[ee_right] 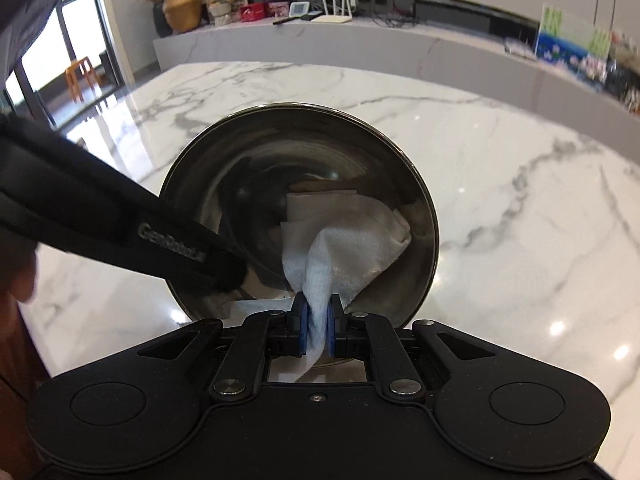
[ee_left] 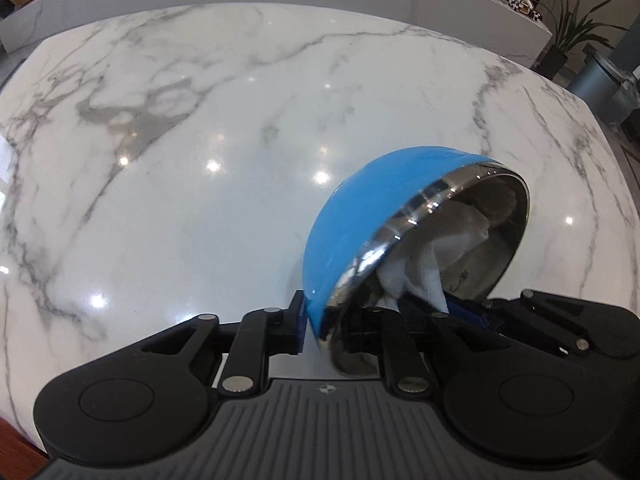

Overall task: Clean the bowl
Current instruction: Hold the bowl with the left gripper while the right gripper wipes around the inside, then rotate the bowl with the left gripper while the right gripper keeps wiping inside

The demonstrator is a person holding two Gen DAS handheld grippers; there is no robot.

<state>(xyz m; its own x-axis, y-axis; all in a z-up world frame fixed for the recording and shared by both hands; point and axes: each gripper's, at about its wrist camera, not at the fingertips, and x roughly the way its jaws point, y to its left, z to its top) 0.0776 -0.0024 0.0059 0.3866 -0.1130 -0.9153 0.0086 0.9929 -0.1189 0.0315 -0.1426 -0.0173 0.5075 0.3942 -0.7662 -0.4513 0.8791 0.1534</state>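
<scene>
Fingers of the left gripper (ee_left: 314, 322) clamped thinly on the steel rim of the blue-outside, mirror-steel-inside bowl (ee_left: 360, 216), held tilted above the white marble table (ee_left: 200, 120); those of the right gripper (ee_right: 316, 326) pinched together on a crumpled white paper towel (ee_right: 344, 236) lying inside it. Risked, by judgement: rim slipping under hard wiping; thin towel tearing or pulling free.

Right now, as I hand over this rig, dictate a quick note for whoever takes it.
Left gripper: jaws clamped on the rim of the blue bowl, holding it tipped on its side above the marble table.
Right gripper: jaws shut on a white paper towel, which is pressed inside the bowl's steel interior.
Done: bowl held, towel in.
Left: finish wiping, set the bowl down.
</scene>
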